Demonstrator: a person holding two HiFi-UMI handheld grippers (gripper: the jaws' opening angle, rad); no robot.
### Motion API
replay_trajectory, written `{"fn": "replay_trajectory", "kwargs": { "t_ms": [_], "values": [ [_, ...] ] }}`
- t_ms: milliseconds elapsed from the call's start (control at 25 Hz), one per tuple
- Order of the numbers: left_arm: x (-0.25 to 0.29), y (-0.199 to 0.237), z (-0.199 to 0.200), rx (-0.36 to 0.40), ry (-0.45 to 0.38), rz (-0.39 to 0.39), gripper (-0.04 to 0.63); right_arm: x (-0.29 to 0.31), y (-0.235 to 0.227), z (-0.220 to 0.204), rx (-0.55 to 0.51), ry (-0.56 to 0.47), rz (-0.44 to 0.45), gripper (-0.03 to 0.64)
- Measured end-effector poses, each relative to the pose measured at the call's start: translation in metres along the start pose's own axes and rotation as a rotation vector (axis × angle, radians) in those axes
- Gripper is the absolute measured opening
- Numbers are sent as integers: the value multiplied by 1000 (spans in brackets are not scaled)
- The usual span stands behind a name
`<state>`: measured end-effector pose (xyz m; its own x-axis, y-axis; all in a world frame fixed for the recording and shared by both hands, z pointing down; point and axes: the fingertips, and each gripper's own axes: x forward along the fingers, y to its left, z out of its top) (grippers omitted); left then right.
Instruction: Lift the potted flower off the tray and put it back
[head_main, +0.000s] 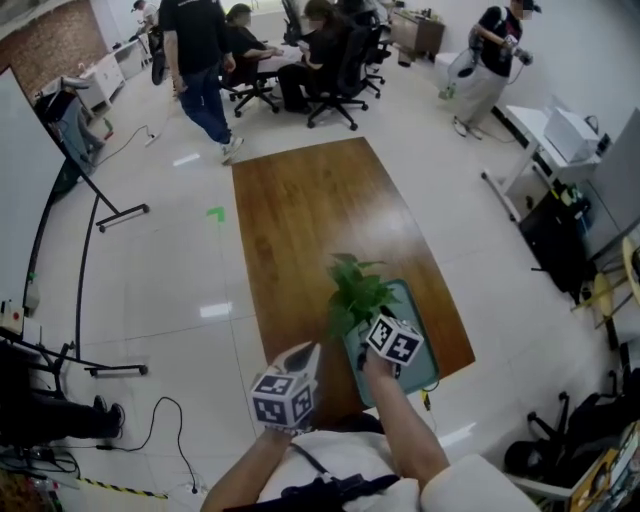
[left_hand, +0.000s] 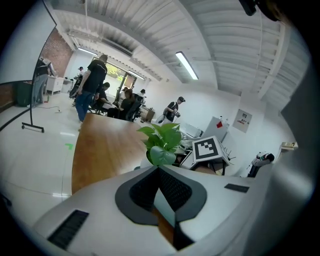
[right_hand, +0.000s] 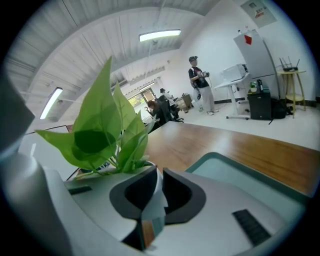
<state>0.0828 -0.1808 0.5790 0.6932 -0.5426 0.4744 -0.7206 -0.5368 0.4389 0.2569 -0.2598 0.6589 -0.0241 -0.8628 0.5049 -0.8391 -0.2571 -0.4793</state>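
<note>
Lifting step in hand, judging by the grip: right gripper (right_hand: 159, 176) clenched on the white rim of the potted flower (right_hand: 102, 132), one dark pad on each side of the pot wall, at lower centre of the right gripper view. Left gripper (left_hand: 160, 169) idle at lower left of the head view, tips closed together on nothing, aimed toward the plant from nearby.

Sits over the left part of the teal tray (head_main: 429, 366), at lower centre-right of the head view, on the lower right corner of the wooden table (head_main: 300, 220). Pot's base hidden under leaves (head_main: 352, 287) and the right gripper's marker cube (head_main: 393, 340): touching the tray or clear of it, impossible to tell.

Calls next, probably, for a straight rise with the pot kept upright, against the tilt risked by a one-sided pinch on the rim. Then a level return onto the tray's bare floor, visible at right of the right gripper view, and only then a release.

Looks healthy and light: broad, glossy, bright green heart-shaped leaves on thin stems, spreading wider than the small white pot, standing upright. Likely top-heavy and prone to swing in the grip.
</note>
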Motion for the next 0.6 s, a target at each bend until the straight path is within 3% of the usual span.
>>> {"fn": "replay_trajectory", "kwargs": {
  "t_ms": [600],
  "values": [
    [-65,64,-6,-112,-86,176,-5,26,103,-83,-104,176,179,48]
  ]
}}
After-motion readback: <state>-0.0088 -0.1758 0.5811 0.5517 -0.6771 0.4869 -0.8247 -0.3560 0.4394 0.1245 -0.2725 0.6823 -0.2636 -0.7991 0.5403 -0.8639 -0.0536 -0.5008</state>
